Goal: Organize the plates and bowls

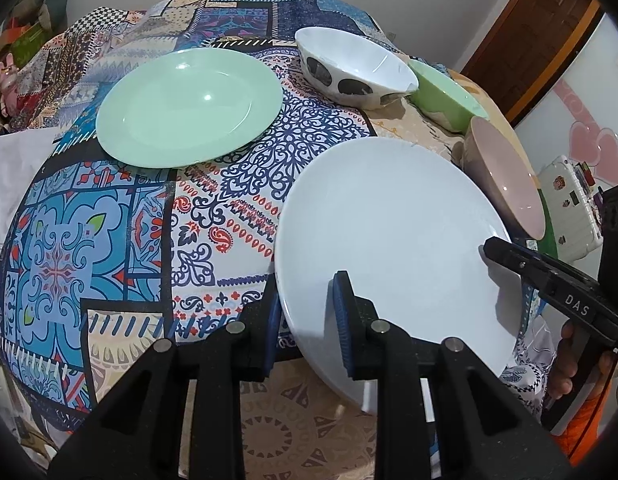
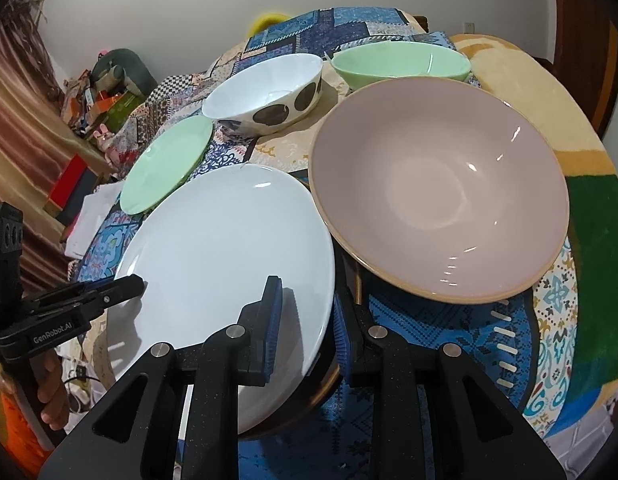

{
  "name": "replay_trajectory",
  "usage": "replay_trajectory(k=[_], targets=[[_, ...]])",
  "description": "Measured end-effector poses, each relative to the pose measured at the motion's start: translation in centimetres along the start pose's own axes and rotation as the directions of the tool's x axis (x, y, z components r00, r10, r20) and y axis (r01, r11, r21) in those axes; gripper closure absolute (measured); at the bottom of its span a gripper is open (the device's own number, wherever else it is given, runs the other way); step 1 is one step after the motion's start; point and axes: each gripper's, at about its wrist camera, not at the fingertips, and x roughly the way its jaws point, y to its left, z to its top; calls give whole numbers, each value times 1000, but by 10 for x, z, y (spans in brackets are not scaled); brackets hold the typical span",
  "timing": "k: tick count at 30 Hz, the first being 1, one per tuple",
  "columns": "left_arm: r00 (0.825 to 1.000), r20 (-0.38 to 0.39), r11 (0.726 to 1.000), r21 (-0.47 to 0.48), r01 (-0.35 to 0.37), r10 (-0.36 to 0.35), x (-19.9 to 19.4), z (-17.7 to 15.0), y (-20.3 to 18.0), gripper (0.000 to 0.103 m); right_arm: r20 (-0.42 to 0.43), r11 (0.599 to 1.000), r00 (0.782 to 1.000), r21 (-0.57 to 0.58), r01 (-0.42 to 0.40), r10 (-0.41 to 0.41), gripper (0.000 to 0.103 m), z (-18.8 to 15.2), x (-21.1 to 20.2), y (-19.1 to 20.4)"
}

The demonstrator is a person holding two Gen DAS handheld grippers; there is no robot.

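Observation:
Both grippers hold a white plate [image 1: 393, 232] [image 2: 229, 248] a little above the patterned tablecloth [image 1: 109, 240]. My left gripper [image 1: 307, 328] is shut on its left rim, one blue pad above and one below. My right gripper [image 2: 307, 330] is shut on its right rim and shows in the left wrist view [image 1: 505, 258]. The left gripper [image 2: 125, 290] shows at the plate's far edge in the right wrist view. A mint-green plate [image 1: 189, 108] [image 2: 167, 164] lies beyond. A spotted white bowl [image 1: 353, 66] [image 2: 265, 88], a green bowl [image 1: 445, 94] [image 2: 401, 62] and a large pink bowl [image 1: 505, 184] [image 2: 441, 200] stand alongside.
A dark curved shape with a tan rim [image 2: 323, 388] shows under the plate's near edge; I cannot tell what it is. A white cloth [image 1: 17, 184] lies at the table's left edge. A white box [image 1: 569, 208] sits past the pink bowl. A person's hand [image 1: 565, 364] holds the right gripper's handle.

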Motion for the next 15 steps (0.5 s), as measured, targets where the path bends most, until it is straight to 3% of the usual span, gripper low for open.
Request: replay_trajectory(k=[15], targets=[[1000,-5,1000,12,-11,11,0,-4,-2,77,-20,999,999,-27,34,-35,79,3,-1,3]])
